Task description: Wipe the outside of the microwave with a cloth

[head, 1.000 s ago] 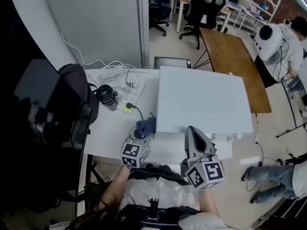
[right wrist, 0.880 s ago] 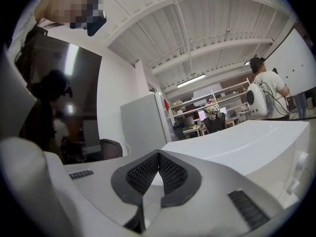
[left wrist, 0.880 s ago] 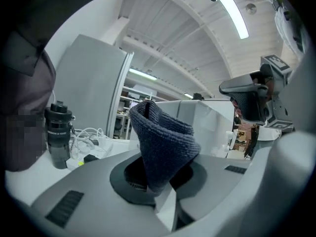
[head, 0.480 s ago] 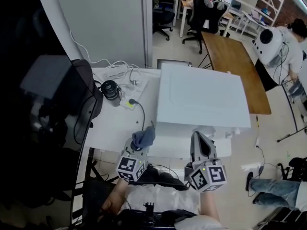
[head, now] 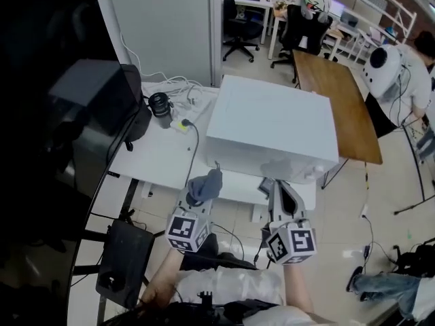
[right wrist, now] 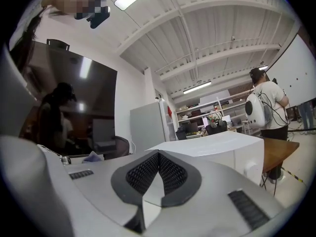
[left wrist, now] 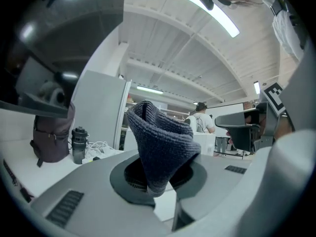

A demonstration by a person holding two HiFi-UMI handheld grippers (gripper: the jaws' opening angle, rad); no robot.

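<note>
The white microwave (head: pixel 272 124) stands on the white table (head: pixel 156 158); its side also shows in the right gripper view (right wrist: pixel 217 152). My left gripper (head: pixel 198 197) is held in front of the table's near edge, left of the microwave's front, and is shut on a dark blue cloth (head: pixel 204 185). In the left gripper view the cloth (left wrist: pixel 160 144) stands up bunched from between the jaws (left wrist: pixel 158 194). My right gripper (head: pixel 278 186) hangs just before the microwave's front, apart from it. Its jaws (right wrist: pixel 148 184) are shut with nothing between them.
A black bag (head: pixel 112 100), a black bottle (head: pixel 160 105) and a power strip with cables (head: pixel 181 123) lie on the table's left. A brown table (head: pixel 343 104) stands right of the microwave, a grey cabinet (head: pixel 166 26) behind. A person (head: pixel 401 66) stands at far right.
Both grippers have drawn back from the microwave toward the table's near edge and beyond it. The cloth stays clamped in the left gripper. The head view has pulled back and shifted.
</note>
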